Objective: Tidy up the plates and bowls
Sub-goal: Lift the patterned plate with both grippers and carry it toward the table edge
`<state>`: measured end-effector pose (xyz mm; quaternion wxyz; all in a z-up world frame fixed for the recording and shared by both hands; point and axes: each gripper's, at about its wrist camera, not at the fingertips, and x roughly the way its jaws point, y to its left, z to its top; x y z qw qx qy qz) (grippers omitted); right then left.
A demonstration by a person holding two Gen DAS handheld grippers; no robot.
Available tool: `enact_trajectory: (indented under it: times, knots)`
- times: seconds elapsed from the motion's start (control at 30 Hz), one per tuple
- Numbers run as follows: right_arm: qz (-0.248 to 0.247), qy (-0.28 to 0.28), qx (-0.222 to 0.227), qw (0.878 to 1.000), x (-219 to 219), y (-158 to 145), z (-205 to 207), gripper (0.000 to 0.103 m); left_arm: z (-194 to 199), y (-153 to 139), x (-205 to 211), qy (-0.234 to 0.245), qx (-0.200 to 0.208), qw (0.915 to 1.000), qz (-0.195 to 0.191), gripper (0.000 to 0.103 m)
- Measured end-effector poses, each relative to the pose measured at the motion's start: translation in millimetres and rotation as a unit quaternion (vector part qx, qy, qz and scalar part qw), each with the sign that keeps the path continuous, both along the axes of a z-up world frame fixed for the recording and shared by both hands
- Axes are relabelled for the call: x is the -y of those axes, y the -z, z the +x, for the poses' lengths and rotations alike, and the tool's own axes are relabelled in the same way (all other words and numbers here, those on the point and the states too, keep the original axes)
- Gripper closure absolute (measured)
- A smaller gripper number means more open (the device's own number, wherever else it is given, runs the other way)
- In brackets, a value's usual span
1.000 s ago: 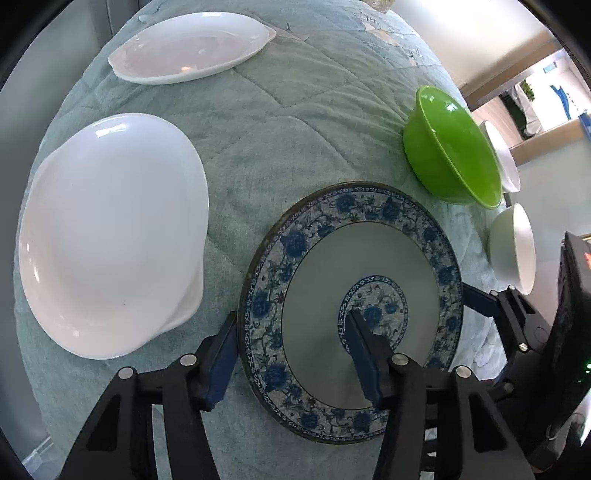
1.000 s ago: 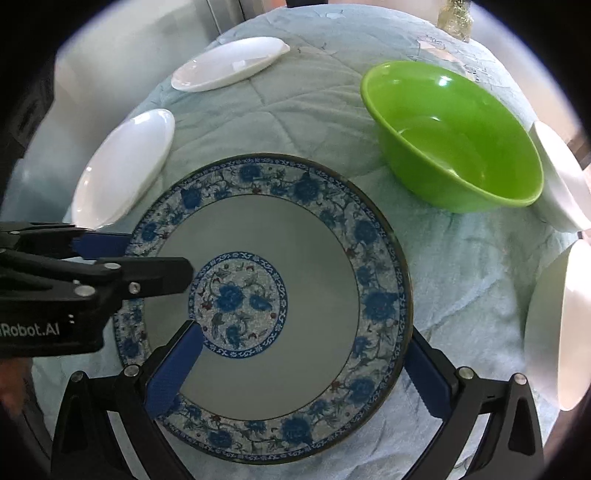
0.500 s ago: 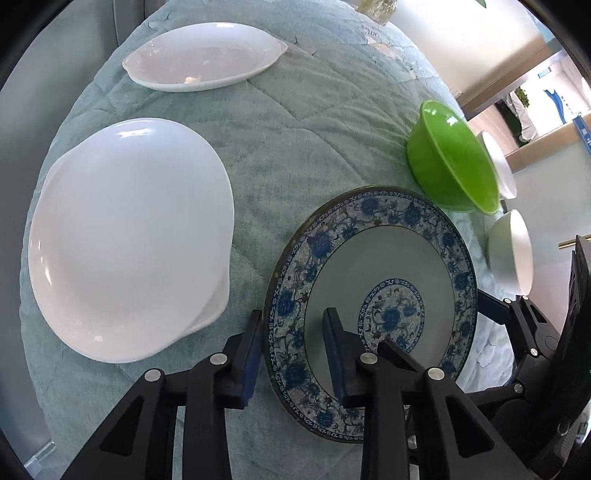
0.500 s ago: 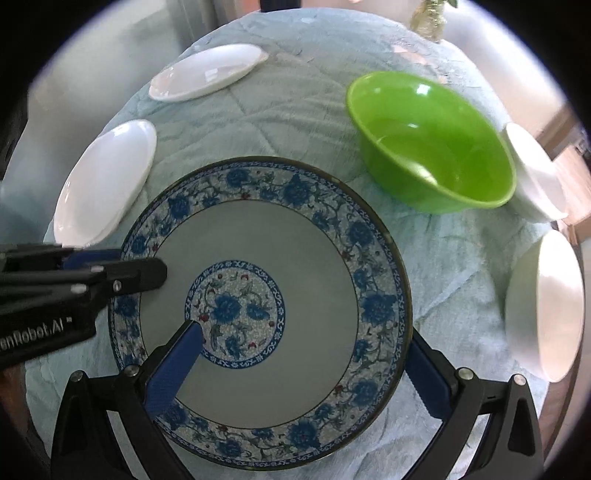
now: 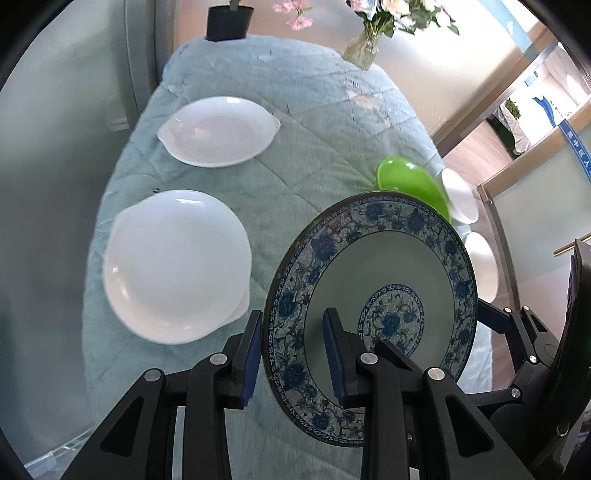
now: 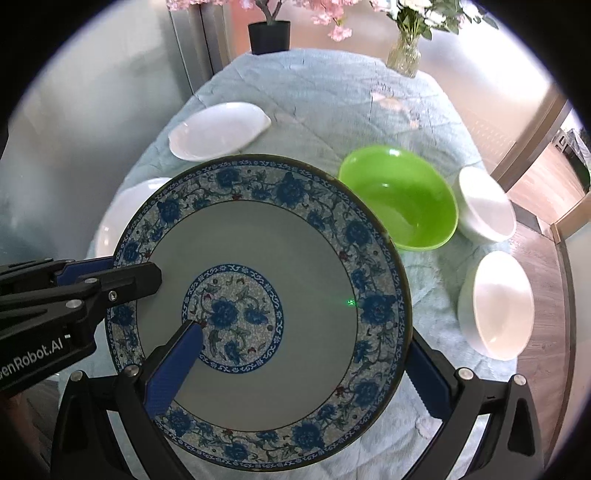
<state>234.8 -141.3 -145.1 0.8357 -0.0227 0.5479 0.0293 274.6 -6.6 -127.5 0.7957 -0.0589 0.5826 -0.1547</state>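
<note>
A blue-patterned plate point(image 5: 373, 295) point(image 6: 258, 295) hangs tilted above the teal-covered table point(image 5: 314, 122), held from both sides. My left gripper point(image 5: 291, 321) is shut on its left rim, one pad on the face and one behind. That same gripper point(image 6: 122, 273) enters the right wrist view from the left. My right gripper point(image 6: 304, 334) grips the opposite rim: one finger lies across the plate's face, the other sits under the right edge. On the cloth stand a round white plate point(image 5: 177, 266), a white eared dish point(image 5: 218, 131) and a green bowl point(image 6: 402, 199).
Two white bowls point(image 6: 484, 203) point(image 6: 495, 306) sit at the table's right edge beside the green bowl. A glass vase of flowers point(image 5: 362, 48) and a black plant pot point(image 5: 229, 22) stand at the far end. A grey wall runs along the left.
The left jaws closed onto the plate's rim. Both grippers then rose with the plate, which came off the cloth and tilted; the table now looks farther away.
</note>
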Motion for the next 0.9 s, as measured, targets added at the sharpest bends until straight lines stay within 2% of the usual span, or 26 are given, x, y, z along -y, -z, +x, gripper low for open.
enact_trajectory:
  times: [0.23, 0.37, 0.57, 0.7, 0.9]
  knots:
    - [0.004, -0.001, 0.003, 1.000, -12, -27, -21, 0.000, -25, -35, -27, -0.009, 0.000, 0.9999, 0.004, 0.074]
    - [0.009, 0.004, -0.002, 1.000, -18, -30, -40, 0.000, -50, -37, -36, -0.008, -0.014, 0.9998, 0.015, 0.074]
    - [0.012, 0.008, -0.036, 0.999, -24, -8, -65, 0.000, -80, -8, -44, -0.014, -0.049, 0.9985, 0.016, 0.074]
    - [0.020, 0.014, -0.055, 0.998, -24, 12, -78, 0.000, -86, 14, -41, -0.013, -0.060, 0.9979, 0.022, 0.074]
    - [0.028, 0.016, -0.067, 0.997, -21, 40, -76, 0.000, -77, 49, -37, -0.013, -0.080, 0.9965, 0.021, 0.074]
